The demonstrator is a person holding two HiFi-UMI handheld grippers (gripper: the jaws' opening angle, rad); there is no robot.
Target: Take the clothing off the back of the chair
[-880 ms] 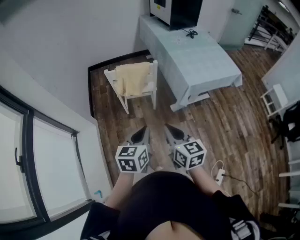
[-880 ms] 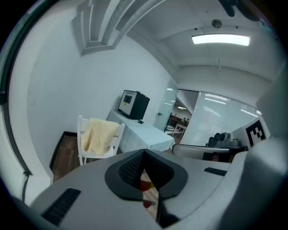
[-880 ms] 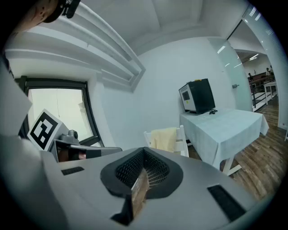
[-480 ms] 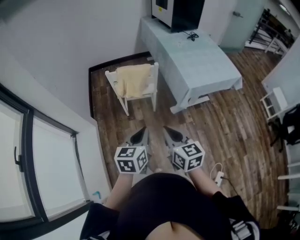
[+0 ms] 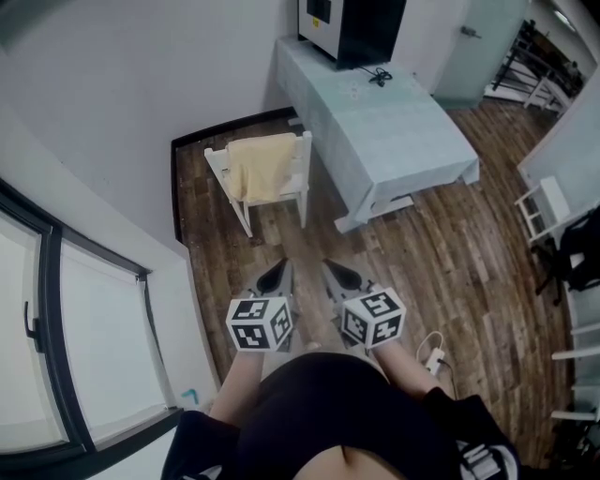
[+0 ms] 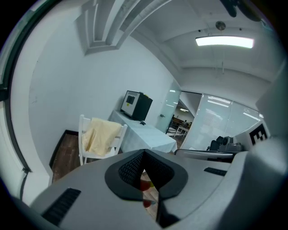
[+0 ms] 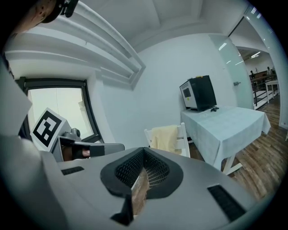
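A pale yellow piece of clothing (image 5: 255,167) hangs over the back of a white wooden chair (image 5: 298,173) standing by the wall; it shows too in the left gripper view as clothing (image 6: 101,135) and in the right gripper view as clothing (image 7: 165,138). Both grippers hover side by side close to the person's body, well short of the chair. The left gripper (image 5: 277,273) is shut with nothing in it. The right gripper (image 5: 337,273) is shut and empty as well.
A table under a light cloth (image 5: 384,127) stands right of the chair, bearing a black and white box-shaped appliance (image 5: 349,26). A white wall and a dark-framed window (image 5: 56,309) lie to the left. A power strip (image 5: 433,359) lies on the wood floor (image 5: 450,244).
The view has shifted slightly, so the chair and table sit a little to the left. Both grippers stay shut in front of the body.
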